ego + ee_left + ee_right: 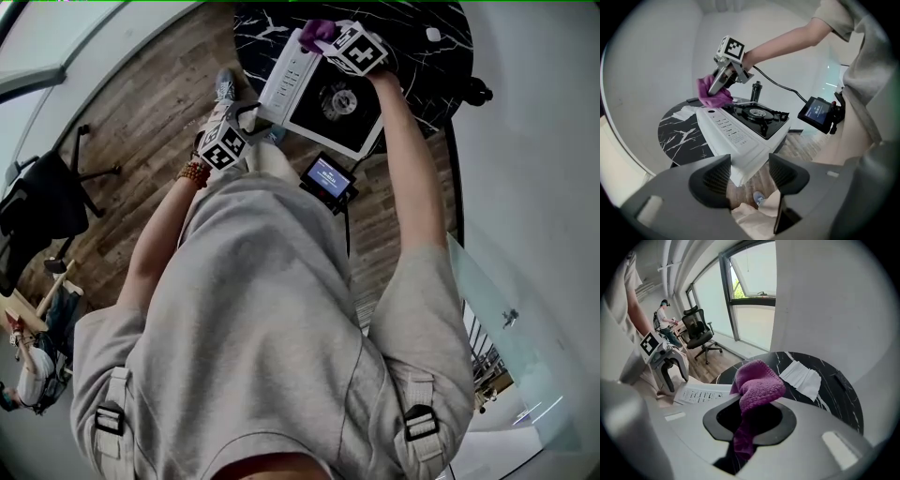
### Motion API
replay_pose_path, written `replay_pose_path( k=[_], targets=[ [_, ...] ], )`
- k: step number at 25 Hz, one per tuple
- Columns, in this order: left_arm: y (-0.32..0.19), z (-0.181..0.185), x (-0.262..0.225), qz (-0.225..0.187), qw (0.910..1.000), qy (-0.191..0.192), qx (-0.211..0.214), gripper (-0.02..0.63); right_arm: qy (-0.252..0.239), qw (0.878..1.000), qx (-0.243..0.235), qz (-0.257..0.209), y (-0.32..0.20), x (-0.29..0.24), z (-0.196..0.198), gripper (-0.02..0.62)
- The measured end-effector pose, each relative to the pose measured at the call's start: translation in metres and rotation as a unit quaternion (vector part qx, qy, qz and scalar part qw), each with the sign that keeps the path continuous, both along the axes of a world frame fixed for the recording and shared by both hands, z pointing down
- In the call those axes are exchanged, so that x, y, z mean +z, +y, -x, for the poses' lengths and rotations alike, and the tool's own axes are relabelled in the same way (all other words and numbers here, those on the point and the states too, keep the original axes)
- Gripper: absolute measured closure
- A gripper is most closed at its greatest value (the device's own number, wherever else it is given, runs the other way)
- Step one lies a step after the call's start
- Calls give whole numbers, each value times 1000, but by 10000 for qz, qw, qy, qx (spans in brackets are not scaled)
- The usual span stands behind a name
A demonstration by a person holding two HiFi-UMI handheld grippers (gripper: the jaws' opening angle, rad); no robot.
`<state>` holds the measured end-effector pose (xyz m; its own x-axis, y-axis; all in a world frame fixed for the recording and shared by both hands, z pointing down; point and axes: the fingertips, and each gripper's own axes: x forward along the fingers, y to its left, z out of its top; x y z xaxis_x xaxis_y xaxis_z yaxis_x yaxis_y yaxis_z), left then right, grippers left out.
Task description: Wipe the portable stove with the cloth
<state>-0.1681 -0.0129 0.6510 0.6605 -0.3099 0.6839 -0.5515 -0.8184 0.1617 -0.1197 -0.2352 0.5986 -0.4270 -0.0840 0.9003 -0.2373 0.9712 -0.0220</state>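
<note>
One portable stove [740, 136]: white body, black burner top, flat on round black marble table [677, 136]. Set askew, near corner out past table rim, over wood floor [141, 103]. Rest of base on marble, long white control strip along side facing bare tabletop.

Far end of control strip right at purple cloth [759, 383]; contact likely, cannot confirm. Cloth bunched and clenched in right gripper [749, 418], wad sticking out ahead of jaws, tail hanging back between them. Gripper angled down over stove's far corner, off to side of burner ring, nothing else near it.

Low at stove's near corner, left gripper [749, 176]: released, jaws spread wide, overhanging corner in gap between pads, no clear press from either pad. Floor and a shoe visible below through same gap.

Open room: wide stretch of bare marble beside control strip, out to table rim. Folded white paper [801, 376] on far part of table, apart from stove and cloth. Dark upright item [756, 91] just behind stove's back edge. Pale wall close behind table, little clearance on that side. Small screen device [818, 112] with cable off burner side of stove, beyond table rim, near person's leg. Office chair [698, 331] and seated person [663, 315] well apart, over by tall windows [750, 301], open floor between them and table.
</note>
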Motion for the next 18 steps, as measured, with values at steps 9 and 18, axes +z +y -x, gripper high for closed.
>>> replay_pose_path(
  k=[9,18],
  targets=[
    [-6,2,3,-47,10000,0,-47,360,215,9991,312,207,-13,35,10,523],
    [-9,3,5,-84,9999,-81,-106,382,816,9964,-62,235,-6,44,17,526]
  ],
)
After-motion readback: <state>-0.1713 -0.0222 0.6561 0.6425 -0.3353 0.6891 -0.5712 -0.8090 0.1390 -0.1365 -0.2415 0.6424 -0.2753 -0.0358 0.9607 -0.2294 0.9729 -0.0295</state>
